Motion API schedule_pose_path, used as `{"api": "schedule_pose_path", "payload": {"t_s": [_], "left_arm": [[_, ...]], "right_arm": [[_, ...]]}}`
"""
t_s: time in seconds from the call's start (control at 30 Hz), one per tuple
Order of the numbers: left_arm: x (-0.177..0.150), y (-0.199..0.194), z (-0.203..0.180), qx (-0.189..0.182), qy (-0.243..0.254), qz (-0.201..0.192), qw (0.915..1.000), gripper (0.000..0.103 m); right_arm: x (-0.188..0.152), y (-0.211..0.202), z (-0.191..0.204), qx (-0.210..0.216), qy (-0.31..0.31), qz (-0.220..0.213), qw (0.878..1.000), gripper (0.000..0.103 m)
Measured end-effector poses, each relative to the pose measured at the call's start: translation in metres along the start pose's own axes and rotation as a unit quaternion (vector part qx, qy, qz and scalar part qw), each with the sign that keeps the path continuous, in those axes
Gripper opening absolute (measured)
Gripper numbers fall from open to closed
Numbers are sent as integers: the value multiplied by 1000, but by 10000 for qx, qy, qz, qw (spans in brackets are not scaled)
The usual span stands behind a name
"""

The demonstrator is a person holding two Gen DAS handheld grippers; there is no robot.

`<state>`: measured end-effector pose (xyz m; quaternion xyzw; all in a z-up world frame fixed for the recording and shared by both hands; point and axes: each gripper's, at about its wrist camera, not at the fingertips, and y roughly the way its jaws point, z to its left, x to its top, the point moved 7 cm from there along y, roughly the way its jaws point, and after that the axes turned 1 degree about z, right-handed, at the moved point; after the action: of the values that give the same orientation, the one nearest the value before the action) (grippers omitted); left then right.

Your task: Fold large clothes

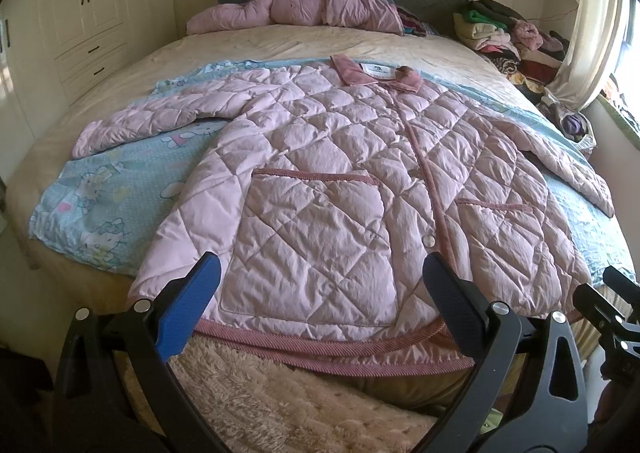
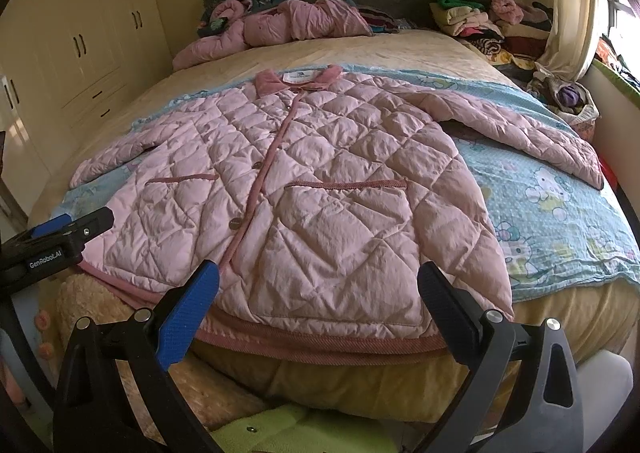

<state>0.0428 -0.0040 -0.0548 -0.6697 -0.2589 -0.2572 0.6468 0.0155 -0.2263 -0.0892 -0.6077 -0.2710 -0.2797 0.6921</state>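
The quilted pink coat (image 1: pixel 332 181) lies flat and buttoned on the bed (image 1: pixel 280 41), hem at the near edge; puffy and soft, it should bend easily, best pinched by a sleeve cuff or hem corner. Both the left gripper (image 1: pixel 320 293) and the right gripper (image 2: pixel 318 293) hover with fingers spread, holding nothing, and the crumpled pink jacket (image 1: pixel 296 9) and clothes pile (image 1: pixel 508 37) near the headboard sit well clear

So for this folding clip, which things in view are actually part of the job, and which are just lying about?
Part of the job:
- pink quilted jacket, spread flat, buttoned, sleeves out
- left gripper, open, at the hem
- right gripper, open, at the hem

Lying about:
- cartoon-print blue sheet under the jacket
- crumpled pink garment by the headboard
- clothes pile at the far corner
- wardrobe
- curtain
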Motion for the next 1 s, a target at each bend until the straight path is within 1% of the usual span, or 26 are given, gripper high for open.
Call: {"api": "schedule_pose_path", "payload": {"t_s": [0.67,1.0], "left_arm": [[0,0,-2,-8,4,14,10000,95],[3,9,-6,27,10,137,9999,95]], "right_arm": [[2,1,1,42,3,-6,10000,99],[3,7,4,64,31,44,10000,99]]}}
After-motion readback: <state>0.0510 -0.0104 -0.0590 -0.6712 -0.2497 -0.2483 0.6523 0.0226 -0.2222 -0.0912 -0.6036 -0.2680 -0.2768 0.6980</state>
